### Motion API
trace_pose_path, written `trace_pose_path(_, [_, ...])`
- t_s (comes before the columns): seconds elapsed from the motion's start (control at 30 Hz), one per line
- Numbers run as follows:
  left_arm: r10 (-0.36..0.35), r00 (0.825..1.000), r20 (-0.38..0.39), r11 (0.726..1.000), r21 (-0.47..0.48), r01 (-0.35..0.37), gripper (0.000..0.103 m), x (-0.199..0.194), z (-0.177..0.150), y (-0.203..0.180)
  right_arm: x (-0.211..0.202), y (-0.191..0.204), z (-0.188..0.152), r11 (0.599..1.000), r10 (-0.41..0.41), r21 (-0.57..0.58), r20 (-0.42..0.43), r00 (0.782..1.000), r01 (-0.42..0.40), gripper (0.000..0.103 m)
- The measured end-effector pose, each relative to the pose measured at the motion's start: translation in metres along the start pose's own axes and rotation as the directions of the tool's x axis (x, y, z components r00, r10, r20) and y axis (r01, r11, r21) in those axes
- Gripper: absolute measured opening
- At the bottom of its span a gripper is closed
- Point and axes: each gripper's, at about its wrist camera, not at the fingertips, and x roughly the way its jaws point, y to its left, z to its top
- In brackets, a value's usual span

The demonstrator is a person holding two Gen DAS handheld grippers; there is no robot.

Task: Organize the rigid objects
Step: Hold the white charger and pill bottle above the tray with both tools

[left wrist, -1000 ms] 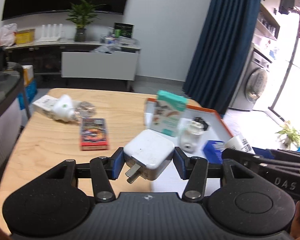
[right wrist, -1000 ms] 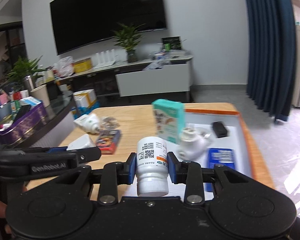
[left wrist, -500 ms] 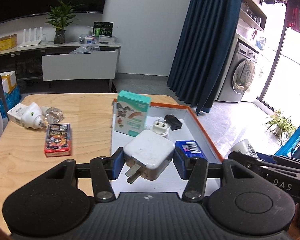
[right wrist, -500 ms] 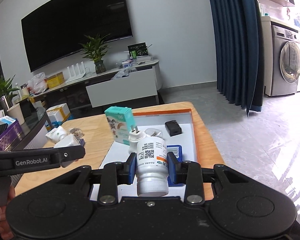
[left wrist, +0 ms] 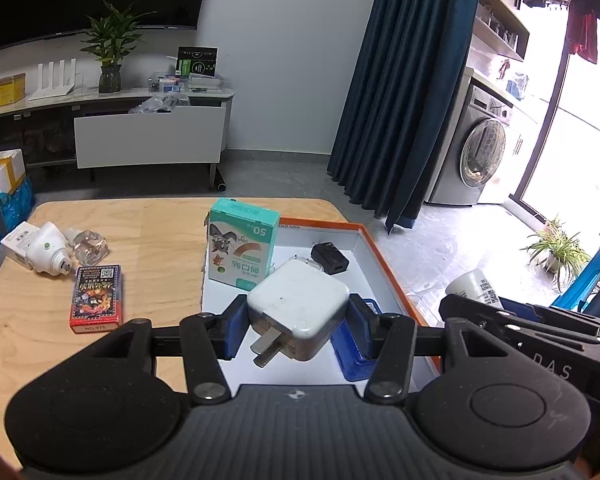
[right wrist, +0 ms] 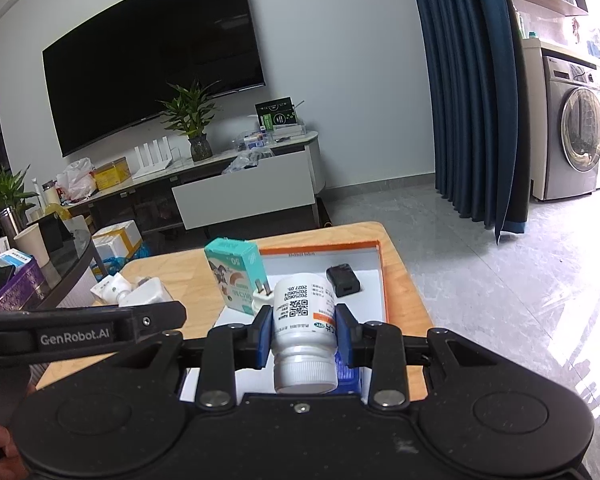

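The left gripper [left wrist: 298,326] clenches a white square plastic charger [left wrist: 300,306] above the orange-rimmed white tray [left wrist: 384,256]. The right gripper [right wrist: 303,334] grips a white plastic pill bottle [right wrist: 304,332], cap toward the camera, above that tray's near end.

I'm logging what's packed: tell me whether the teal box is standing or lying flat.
Standing. The teal box rises on its end at the tray's left edge, top flap up; its print reads upside down. Whether it sits inside the tray: cannot tell.
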Motion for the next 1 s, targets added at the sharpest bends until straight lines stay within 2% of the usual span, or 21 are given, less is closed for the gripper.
trace_pose_path(1.0, [0.025,1.0,-0.005,1.0,-0.002,-0.025,0.053,0.0,0.007,0.002,0.002,0.008,0.013,1.0,0.015,-0.018,0.013,1.0,-0.015,0.04])
